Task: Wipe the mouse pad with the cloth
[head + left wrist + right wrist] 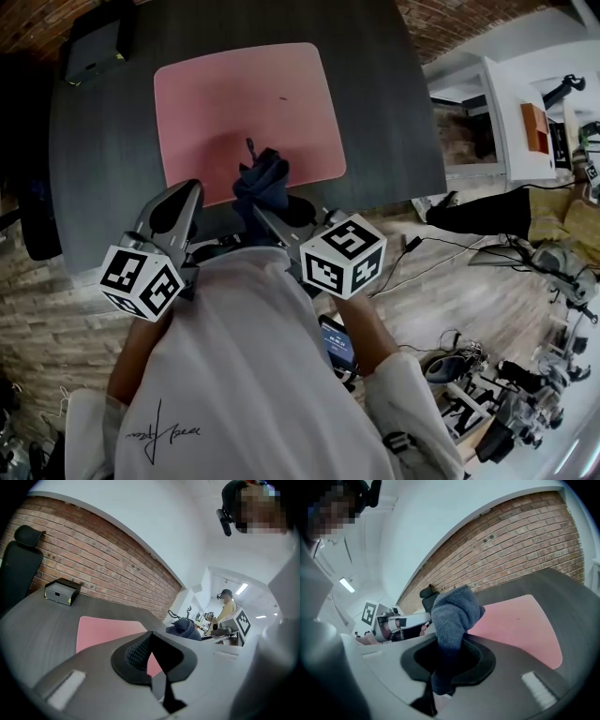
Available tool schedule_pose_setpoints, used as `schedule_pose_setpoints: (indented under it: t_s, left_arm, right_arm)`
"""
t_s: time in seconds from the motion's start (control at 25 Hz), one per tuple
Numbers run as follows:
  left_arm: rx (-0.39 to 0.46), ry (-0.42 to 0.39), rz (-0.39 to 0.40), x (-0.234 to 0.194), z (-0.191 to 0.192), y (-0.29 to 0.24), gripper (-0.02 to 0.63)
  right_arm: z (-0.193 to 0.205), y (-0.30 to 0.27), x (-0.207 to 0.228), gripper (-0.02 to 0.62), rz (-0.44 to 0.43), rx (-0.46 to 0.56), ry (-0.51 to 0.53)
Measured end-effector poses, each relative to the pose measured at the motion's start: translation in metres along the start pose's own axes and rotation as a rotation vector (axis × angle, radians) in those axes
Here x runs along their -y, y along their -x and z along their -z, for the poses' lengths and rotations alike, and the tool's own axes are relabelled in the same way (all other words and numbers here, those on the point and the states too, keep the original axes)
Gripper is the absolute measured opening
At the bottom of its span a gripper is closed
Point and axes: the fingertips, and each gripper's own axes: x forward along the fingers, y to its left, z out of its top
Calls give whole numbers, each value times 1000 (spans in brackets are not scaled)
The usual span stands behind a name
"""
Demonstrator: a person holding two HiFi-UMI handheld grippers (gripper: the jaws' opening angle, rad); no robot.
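A pink mouse pad lies flat on the dark grey table. My right gripper is shut on a blue-grey cloth, which bunches up over the pad's near edge. In the right gripper view the cloth sticks up out of the right gripper, with the pad beyond. My left gripper hovers left of the cloth at the table's near edge. In the left gripper view the left gripper has its jaws together and holds nothing; the pad and the cloth lie ahead.
A black box sits at the table's far left corner. A black office chair stands by the table's left side against the brick wall. White furniture is to the right, and cables and equipment cover the floor.
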Motion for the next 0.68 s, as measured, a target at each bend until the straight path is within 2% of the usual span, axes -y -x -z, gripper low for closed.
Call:
schedule_pose_setpoints:
  t_s: [0.32, 0.48, 0.68]
  left_arm:
    - [0, 29, -32, -17, 2, 3, 15]
    - [21, 49, -12, -16, 1, 3, 15]
    - [15, 60, -8, -16, 1, 4, 15]
  right_arm:
    - [1, -6, -8, 64, -22, -17, 8]
    - [3, -8, -9, 64, -53, -28, -5]
    - [1, -8, -12, 64, -53, -37, 5]
